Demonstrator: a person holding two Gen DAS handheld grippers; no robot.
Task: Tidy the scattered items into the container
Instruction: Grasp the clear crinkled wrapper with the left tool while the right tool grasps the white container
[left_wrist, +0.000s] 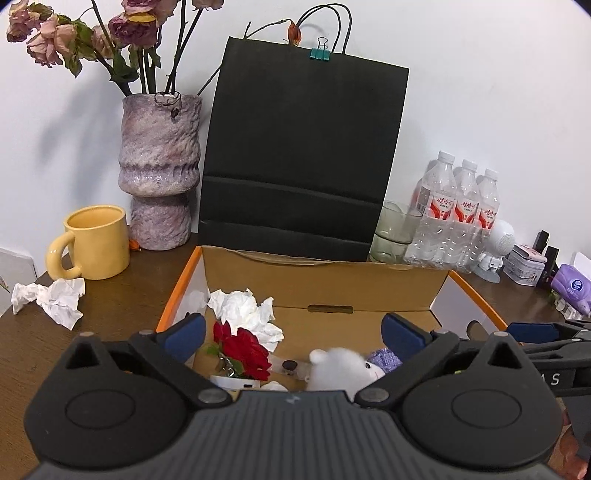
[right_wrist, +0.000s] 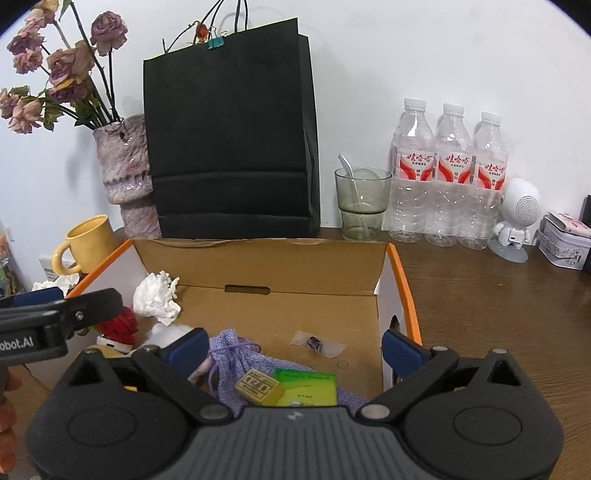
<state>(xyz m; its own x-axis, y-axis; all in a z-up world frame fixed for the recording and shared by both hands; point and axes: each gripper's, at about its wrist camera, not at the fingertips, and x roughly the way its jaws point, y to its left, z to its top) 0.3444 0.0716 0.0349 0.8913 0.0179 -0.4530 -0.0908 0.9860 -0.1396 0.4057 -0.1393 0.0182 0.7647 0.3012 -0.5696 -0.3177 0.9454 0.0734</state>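
Both the left gripper and the right gripper hang spread wide and empty over the cardboard box, whose near part their bodies hide, cutting off the white plush toy and purple pouch inside, while one crumpled tissue lies outside on the table.

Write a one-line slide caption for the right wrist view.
Right gripper open over the cardboard box, above a purple pouch, yellow block and green card.
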